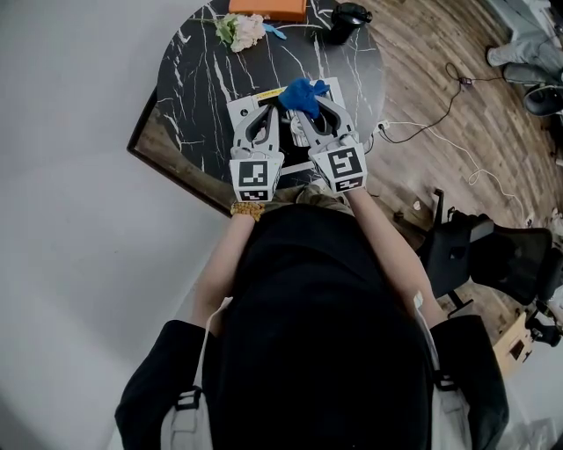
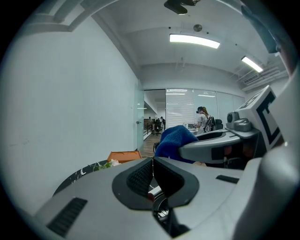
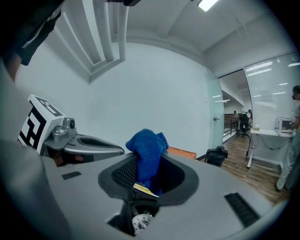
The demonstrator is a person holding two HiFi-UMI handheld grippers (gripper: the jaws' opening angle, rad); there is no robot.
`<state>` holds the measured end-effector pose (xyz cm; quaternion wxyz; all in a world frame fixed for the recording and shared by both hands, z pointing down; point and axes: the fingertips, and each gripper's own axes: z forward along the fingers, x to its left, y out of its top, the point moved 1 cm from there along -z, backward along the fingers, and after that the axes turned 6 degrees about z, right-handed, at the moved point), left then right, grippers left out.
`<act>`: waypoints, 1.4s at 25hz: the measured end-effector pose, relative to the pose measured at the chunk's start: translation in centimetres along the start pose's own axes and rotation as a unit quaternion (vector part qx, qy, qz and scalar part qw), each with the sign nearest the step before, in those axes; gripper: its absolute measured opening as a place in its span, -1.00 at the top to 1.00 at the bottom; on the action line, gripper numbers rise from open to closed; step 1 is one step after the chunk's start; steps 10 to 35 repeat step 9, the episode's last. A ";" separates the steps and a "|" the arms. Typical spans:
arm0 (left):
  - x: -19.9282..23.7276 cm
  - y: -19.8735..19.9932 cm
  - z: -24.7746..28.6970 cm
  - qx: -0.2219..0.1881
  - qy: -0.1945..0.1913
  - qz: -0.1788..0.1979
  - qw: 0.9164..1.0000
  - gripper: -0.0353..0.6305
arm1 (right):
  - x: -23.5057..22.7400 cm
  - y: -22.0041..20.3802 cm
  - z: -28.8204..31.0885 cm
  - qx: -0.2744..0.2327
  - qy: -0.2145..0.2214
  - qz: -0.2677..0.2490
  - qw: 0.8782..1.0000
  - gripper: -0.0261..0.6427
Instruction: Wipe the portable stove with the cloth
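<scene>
In the head view the portable stove point(image 1: 237, 109), a pale flat box with a yellow strip, lies on the black marble table point(image 1: 189, 70) under both grippers. My right gripper point(image 1: 307, 102) is shut on a blue cloth point(image 1: 302, 94), which bunches up out of its fingers above the stove. The right gripper view shows the cloth point(image 3: 146, 151) pinched between the pads, a yellow tag hanging below. My left gripper point(image 1: 263, 112) sits beside it on the left, shut and holding nothing. In the left gripper view its pads point(image 2: 140, 174) meet, with the cloth point(image 2: 171, 140) beyond them to the right.
At the far edge of the table are an orange box point(image 1: 268, 8), a small bunch of flowers point(image 1: 243, 30) and a black object point(image 1: 346, 20). A cable point(image 1: 440, 130) trails over the wooden floor to the right. A black office chair point(image 1: 493, 253) stands near my right side.
</scene>
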<state>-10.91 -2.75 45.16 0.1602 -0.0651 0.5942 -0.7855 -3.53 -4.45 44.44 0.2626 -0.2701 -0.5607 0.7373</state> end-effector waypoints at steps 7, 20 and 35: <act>0.0 -0.6 0.1 0.004 0.001 -0.003 1.000 0.86 | -0.2 -0.2 0.0 0.005 -0.003 -0.001 1.000 0.63; -0.2 -0.6 0.0 0.003 0.001 -0.002 1.000 0.86 | -0.2 -0.6 -0.1 0.008 -0.003 -0.003 1.000 0.63; -0.2 -0.6 0.0 0.003 0.001 -0.002 1.000 0.86 | -0.2 -0.6 -0.1 0.008 -0.003 -0.003 1.000 0.63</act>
